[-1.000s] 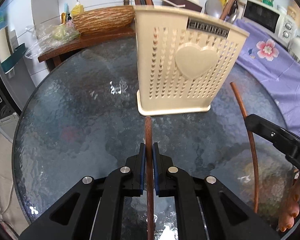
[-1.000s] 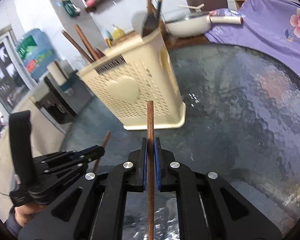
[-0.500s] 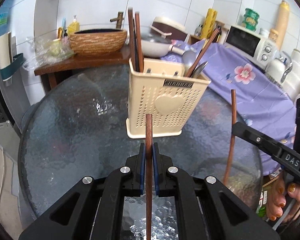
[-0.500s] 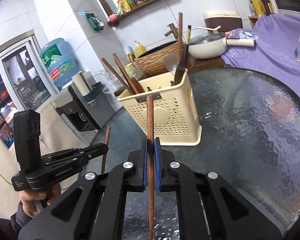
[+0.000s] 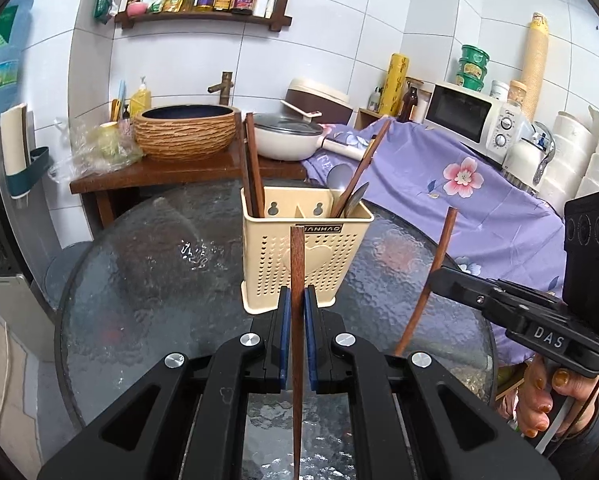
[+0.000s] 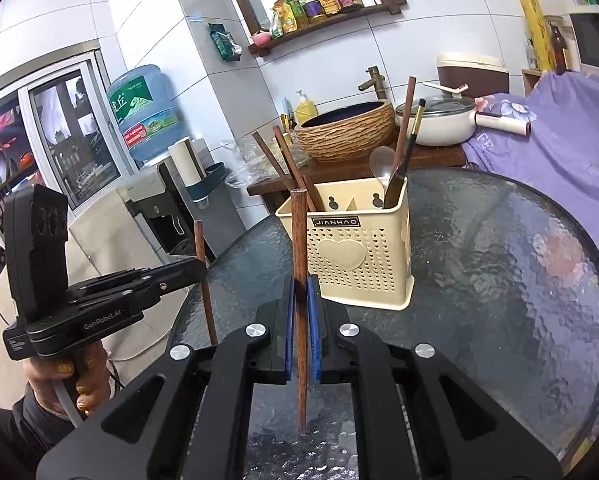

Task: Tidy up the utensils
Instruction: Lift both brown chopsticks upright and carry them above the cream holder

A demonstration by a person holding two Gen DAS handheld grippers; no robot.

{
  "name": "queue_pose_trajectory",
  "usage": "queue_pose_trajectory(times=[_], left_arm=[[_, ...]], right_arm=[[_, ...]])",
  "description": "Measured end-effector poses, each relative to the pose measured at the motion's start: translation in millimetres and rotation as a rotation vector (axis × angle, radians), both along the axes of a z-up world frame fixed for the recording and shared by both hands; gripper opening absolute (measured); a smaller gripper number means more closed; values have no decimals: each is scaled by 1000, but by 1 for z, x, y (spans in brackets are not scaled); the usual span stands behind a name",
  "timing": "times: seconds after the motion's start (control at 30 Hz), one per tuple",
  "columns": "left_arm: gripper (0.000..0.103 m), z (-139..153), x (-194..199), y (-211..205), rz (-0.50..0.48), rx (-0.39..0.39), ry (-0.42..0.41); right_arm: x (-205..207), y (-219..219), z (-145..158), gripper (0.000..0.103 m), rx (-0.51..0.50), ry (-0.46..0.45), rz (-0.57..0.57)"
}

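A: What's biggest here?

B: The round glass table (image 5: 147,280), with a cream utensil holder (image 5: 327,264) standing upright on it near the middle. The holder has chopsticks leaning in its left compartment and a spoon (image 6: 381,162) with more sticks in the right one.

A: And the grippers?

B: The left gripper (image 5: 298,304) has its blue pads pressed tight on a brown chopstick (image 5: 297,264), which stands nearly upright above the glass, in front of the holder's heart emblem. The right gripper (image 6: 300,300) is clamped the same way on a second chopstick (image 6: 299,248) (its top end overlaps the holder's left rim in that view). Neither stick is inside the holder.

A: The person?

B: Only a hand (image 6: 75,380) on each gripper handle.
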State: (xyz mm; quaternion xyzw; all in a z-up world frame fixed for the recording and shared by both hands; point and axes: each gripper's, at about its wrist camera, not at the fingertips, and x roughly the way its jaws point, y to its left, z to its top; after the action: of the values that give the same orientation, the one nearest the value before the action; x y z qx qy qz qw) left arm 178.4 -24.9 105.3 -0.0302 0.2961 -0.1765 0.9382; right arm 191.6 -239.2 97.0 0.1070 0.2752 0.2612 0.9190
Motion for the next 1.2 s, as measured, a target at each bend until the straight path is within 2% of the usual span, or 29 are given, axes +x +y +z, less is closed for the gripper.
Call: queue_pose_trajectory(times=[0.67,0.87,1.03,1.2], left_arm=[[7,31,4,-3,21,3,-61],[7,61,15,-6,7,-10,-74],[7,101,28,-4,33,-34,-116],[7,140,44,-2,46,-83,-131]], right_arm=[[2,13,33,7,-65,-62,8],[10,15,60,7,-101,-99,-7],[22,23,97,7,-146,-154,-23],[35,24,139,7,-150,-212,-64]])
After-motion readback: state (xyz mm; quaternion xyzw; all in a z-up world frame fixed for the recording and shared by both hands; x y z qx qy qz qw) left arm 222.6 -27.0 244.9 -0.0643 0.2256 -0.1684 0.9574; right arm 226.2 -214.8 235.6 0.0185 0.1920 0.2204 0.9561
